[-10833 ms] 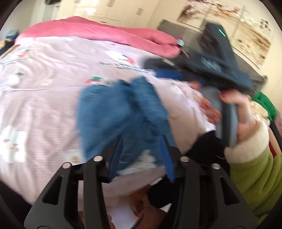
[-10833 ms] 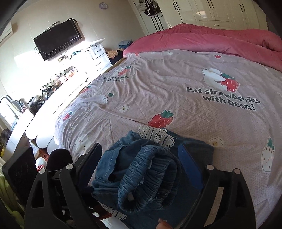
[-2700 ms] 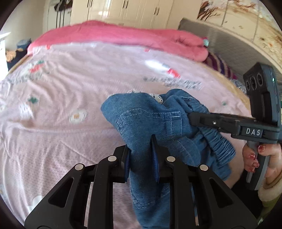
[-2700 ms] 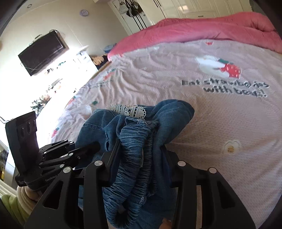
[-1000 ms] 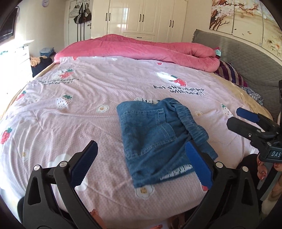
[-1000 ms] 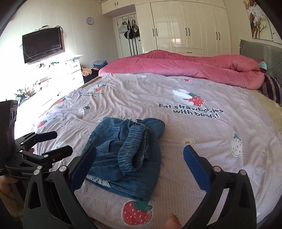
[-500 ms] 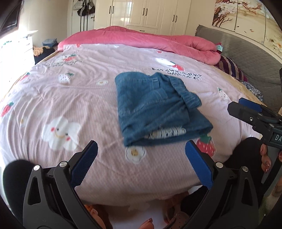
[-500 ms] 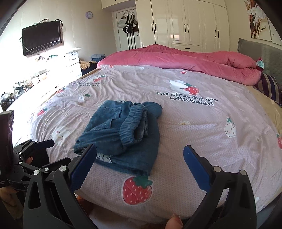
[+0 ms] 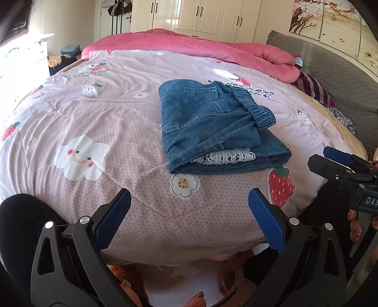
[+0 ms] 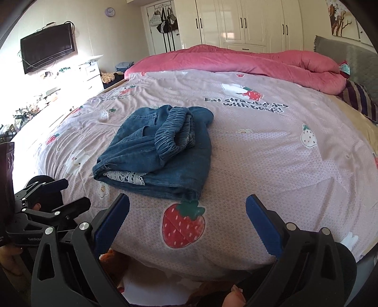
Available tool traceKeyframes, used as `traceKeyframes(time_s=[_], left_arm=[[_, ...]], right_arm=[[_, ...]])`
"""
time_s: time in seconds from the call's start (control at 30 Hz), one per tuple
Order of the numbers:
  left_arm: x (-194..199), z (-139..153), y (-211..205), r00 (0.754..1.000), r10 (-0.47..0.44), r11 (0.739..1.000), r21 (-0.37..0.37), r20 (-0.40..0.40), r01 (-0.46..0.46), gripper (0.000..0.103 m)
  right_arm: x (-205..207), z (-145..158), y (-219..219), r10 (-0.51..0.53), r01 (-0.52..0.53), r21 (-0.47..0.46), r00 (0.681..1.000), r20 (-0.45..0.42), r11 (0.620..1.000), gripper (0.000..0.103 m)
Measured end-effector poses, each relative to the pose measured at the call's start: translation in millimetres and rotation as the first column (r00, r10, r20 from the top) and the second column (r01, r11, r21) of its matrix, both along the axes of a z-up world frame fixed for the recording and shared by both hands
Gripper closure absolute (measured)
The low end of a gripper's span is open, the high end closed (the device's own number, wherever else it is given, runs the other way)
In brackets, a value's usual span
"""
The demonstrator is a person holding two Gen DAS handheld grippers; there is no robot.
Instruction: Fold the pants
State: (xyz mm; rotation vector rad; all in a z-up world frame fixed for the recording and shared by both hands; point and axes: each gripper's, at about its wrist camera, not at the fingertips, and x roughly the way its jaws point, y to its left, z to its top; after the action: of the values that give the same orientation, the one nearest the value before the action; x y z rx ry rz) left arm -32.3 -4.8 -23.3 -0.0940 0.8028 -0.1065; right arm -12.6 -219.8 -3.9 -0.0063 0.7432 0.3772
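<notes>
On bed (image 9: pixel 99 122): folded pants (image 9: pixel 212 125), lace hem half-hidden | left gripper (image 9: pixel 189 212), right gripper (image 10: pixel 187 216) spread, empty

A home bedroom: a bed (image 10: pixel 271 146) with a strawberry-print cover fills the middle, a rolled pink duvet (image 10: pixel 248 59) at 12 o'clock, white wardrobes (image 10: pixel 248 23) behind it, a wall-mounted television (image 10: pixel 48 53) at 10 o'clock above a white dresser (image 10: pixel 91 75), and bags hung on the door (image 10: pixel 165 21).

Left hand-held gripper (image 9: pixel 189 212) and right hand-held gripper (image 10: pixel 187 212) both gape wide, holding nothing.
</notes>
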Motion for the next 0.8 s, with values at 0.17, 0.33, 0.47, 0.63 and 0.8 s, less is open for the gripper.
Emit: traceKeyframes(time_s=[0.17, 0.33, 0.47, 0.63, 0.8], left_arm=[[-1.2, 2.1, 0.7, 1.0, 0.007, 1.0, 0.005, 0.017, -0.007, 0.009], [-0.1, 1.4, 0.7, 1.0, 0.006, 1.0, 0.008, 0.012, -0.007, 0.009], [0.0, 1.2, 0.4, 1.0, 0.005, 1.0, 0.003, 0.008, -0.005, 0.01], [0.1, 2.0, 0.3, 1.0, 0.005, 1.0, 0.007, 0.012, -0.005, 0.01], [0.0, 2.5, 0.9, 1.0, 0.008, 1.0, 0.006, 0.014, -0.008, 0.01]], right_arm=[[1.4, -1.0, -2.6, -0.006, 0.006, 0.001, 1.0, 0.001, 1.0, 0.005], [1.1, -2.0, -3.3, -0.004, 0.004, -0.007, 1.0, 0.005, 1.0, 0.005], [1.3, -3.0, -2.9, 0.006, -0.006, -0.007, 1.0, -0.002, 1.0, 0.005], [0.2, -2.9, -2.8, 0.009, -0.009, -0.012, 1.0, 0.0, 1.0, 0.005], [0.2, -2.9, -2.6, 0.007, -0.007, -0.012, 1.0, -0.001, 1.0, 0.005]])
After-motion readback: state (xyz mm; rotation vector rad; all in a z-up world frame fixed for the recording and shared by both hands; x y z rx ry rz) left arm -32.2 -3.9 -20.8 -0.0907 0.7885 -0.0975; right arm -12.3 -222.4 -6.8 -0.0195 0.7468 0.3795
